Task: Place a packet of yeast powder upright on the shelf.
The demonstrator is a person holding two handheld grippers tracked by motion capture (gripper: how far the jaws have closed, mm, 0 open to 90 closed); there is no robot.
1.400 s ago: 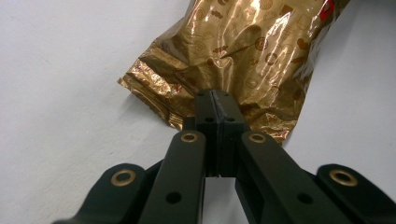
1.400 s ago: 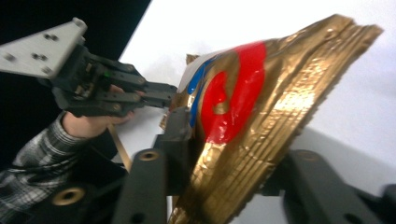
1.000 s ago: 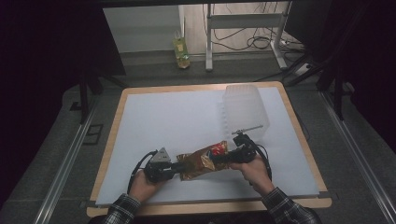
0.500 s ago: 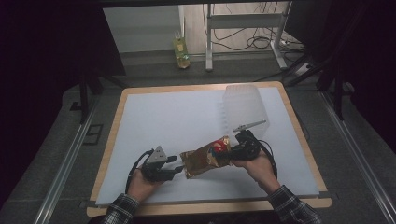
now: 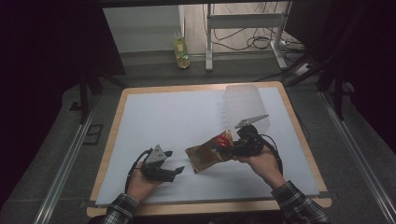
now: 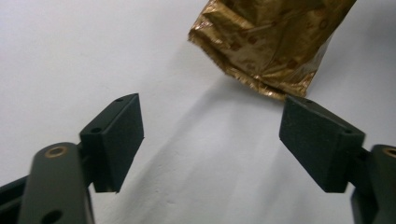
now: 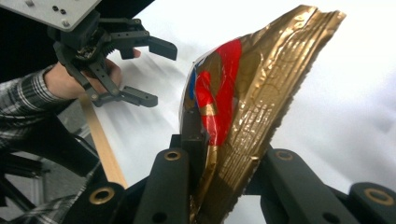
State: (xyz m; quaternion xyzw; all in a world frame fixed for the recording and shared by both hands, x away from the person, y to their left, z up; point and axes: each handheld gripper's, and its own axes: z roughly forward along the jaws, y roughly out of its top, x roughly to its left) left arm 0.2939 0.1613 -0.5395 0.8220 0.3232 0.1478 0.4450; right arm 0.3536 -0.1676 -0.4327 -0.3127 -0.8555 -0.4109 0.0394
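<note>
Near the tub [image 5: 246, 108], the bag [image 5: 205, 158] has changed hands.
Clamped in the right gripper [image 5: 229, 145] just in front of the tub, the gold bag now hangs tilted off the mat [image 5: 168, 116]. A second ago both grippers held it; since then the left gripper [image 5: 176, 171] has been opening its jaws, which now stand wide and empty, short of the bag's free end.

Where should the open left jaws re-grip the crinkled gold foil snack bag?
Take the crimped bottom seam of the crinkled gold foil snack bag, coming from the left gripper side. That flat end hangs free just off the white table facing those jaws, which have just opened; the right gripper pinches the other end.
</note>
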